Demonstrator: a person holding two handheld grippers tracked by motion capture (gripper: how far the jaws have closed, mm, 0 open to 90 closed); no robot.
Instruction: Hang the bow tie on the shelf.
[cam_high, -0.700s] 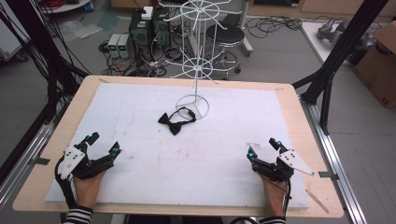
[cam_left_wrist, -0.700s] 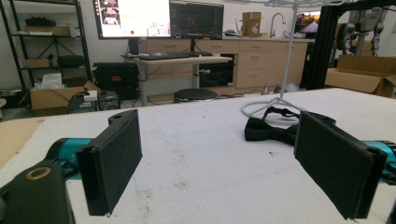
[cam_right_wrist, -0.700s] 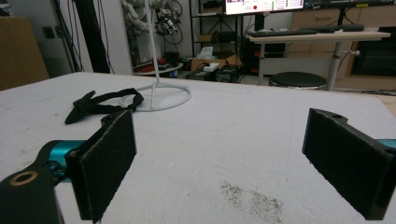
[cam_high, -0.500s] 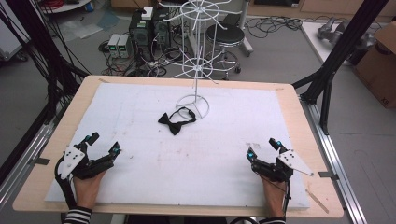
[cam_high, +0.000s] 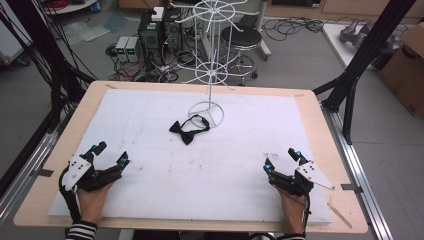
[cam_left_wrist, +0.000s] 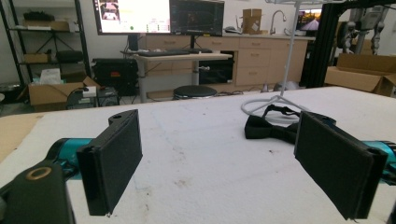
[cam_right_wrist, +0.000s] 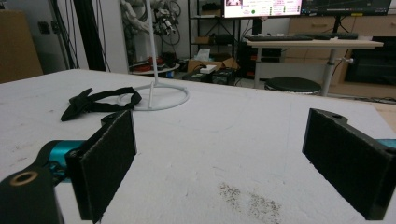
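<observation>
A black bow tie (cam_high: 187, 129) lies on the white mat (cam_high: 210, 165) beside the ring base of a white wire stand (cam_high: 210, 75). Its strap loops toward that base. From the left gripper view the bow tie (cam_left_wrist: 271, 127) lies ahead and to the right; the right gripper view has the bow tie (cam_right_wrist: 95, 102) ahead on the left. My left gripper (cam_high: 111, 154) rests at the mat's near left, jaws wide apart and empty. My right gripper (cam_high: 281, 159) rests at the near right, also open with nothing between its pads.
The mat lies on a wooden table (cam_high: 330, 130) framed by black struts (cam_high: 365, 55). Behind the table are a stool (cam_high: 242, 37), cables and computer boxes (cam_high: 150, 32) on the floor. A cardboard box (cam_high: 405, 65) stands at far right.
</observation>
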